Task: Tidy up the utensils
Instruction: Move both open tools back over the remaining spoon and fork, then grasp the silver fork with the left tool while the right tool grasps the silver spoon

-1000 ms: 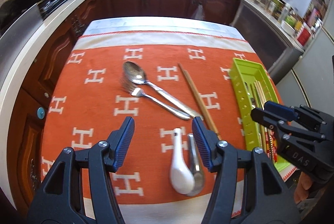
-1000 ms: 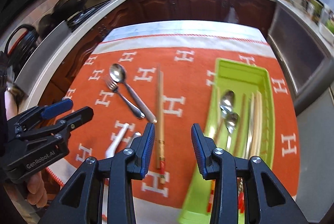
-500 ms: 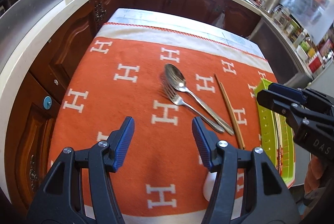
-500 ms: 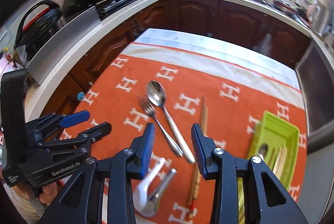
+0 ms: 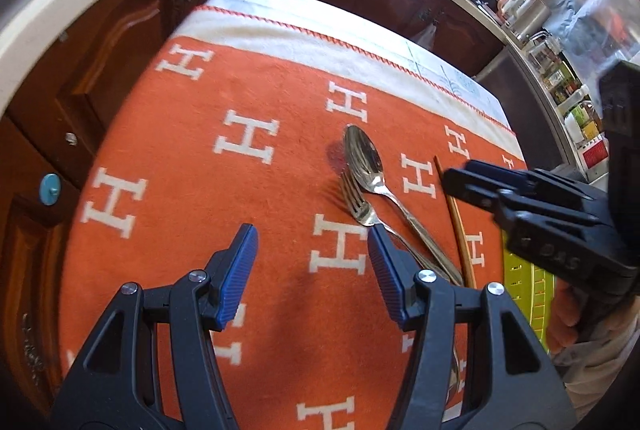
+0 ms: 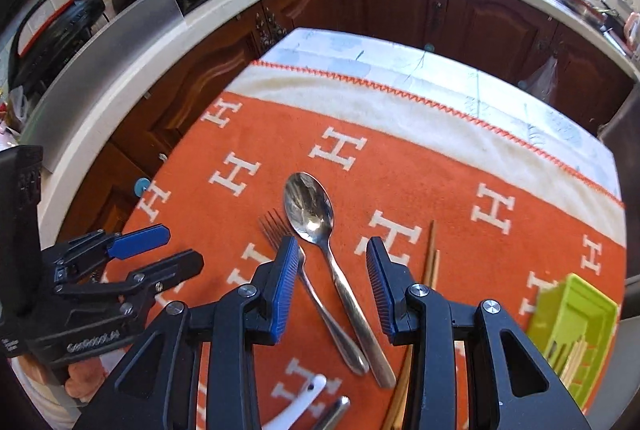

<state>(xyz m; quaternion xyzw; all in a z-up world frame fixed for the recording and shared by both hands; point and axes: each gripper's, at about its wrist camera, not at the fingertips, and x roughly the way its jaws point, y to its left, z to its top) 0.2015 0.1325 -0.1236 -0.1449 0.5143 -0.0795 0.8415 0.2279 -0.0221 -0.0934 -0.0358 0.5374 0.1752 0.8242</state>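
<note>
Dark wooden kitchen cabinets [image 6: 400,1] ring a surface under an orange cloth [image 5: 168,165] patterned with white H shapes. Over it, the right gripper [image 6: 332,284] hangs with its fingers partly open and empty, a spoon [image 6: 320,230] and fork [image 6: 308,278] lying on the cloth between them. The left gripper [image 5: 312,270] is wider open, also empty, above bare cloth. Chopsticks [image 6: 430,262] lie just beside the spoon; a green tray [image 6: 572,326] sits farther right.

The left gripper [image 5: 312,270] hangs with jaws apart and empty over the orange cloth [image 5: 180,230] at lower centre. Right of centre a spoon [image 5: 364,159] and fork [image 5: 356,201] lie side by side, chopsticks [image 5: 460,230] just right. The right gripper [image 5: 464,185] enters from the right edge, above a green tray [image 5: 528,294].
</note>
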